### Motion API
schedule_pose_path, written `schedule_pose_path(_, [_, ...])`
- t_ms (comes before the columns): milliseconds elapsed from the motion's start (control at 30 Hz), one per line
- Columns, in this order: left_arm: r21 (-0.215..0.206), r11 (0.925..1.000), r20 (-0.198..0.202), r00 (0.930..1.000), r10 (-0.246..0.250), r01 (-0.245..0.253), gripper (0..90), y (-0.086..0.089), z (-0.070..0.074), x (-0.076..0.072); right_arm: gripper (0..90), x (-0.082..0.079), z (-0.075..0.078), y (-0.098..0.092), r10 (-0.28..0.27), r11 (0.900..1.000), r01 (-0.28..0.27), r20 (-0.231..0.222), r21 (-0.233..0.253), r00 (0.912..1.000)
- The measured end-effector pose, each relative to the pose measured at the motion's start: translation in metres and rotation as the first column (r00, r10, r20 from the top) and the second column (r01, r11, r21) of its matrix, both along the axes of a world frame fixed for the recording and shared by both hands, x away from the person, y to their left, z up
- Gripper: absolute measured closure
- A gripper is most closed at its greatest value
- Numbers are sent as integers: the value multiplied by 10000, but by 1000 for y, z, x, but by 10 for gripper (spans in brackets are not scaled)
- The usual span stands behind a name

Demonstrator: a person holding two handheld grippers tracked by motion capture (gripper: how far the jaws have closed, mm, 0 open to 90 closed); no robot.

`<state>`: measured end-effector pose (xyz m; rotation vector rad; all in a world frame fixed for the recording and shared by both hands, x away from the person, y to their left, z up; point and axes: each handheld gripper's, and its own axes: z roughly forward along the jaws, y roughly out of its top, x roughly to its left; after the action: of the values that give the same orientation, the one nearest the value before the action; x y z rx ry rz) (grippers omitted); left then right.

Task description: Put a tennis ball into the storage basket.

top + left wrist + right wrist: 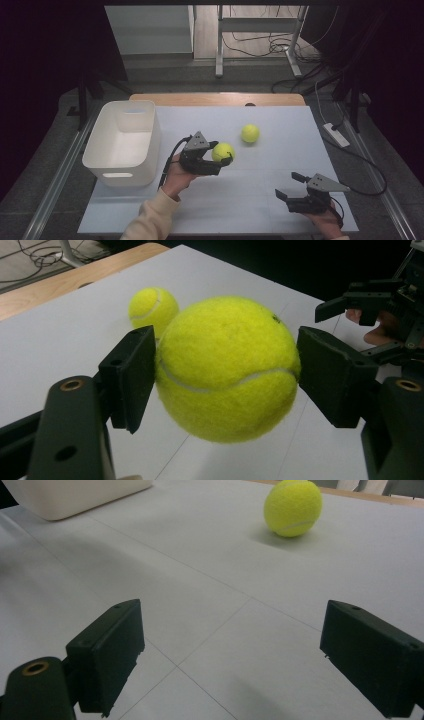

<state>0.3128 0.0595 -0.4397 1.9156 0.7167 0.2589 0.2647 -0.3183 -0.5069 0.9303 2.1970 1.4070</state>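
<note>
Left tongs [223, 159] clamp tennis ball [223, 151] — lifted

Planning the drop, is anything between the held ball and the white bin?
Nothing visible. The ball sits in the left gripper beside the bin, with bare table between them.

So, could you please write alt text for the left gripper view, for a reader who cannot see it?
A fuzzy yellow-green tennis ball is clamped between the two black jaws of the left gripper, lifted clear of the pale grey table. A second yellow-green tennis ball rests on the table behind it, and the right gripper sits at the upper right.
</note>
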Motion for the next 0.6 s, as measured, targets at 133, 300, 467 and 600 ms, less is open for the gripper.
schedule_pose_path(133, [-39,9999,-8,9999,129,-129,278,0,1,-1,103,1,0,0,15,10000,-14,25,-58,10000])
schedule_pose_path(300, [-193,9997,-6,9999,136,-136,278,3,3,-2,103,1,0,1,33,10000,-33,0,-47,10000])
schedule_pose_path(467, [-294,9994,67,9998,182,-180,278,7,6,-2,103,0,0,1,63,10000,-63,24,24,10000])
schedule_pose_path(600, [-444,9987,118,9996,265,-259,277,10,9,0,103,-1,0,0,21,10000,-21,-32,29,10000])
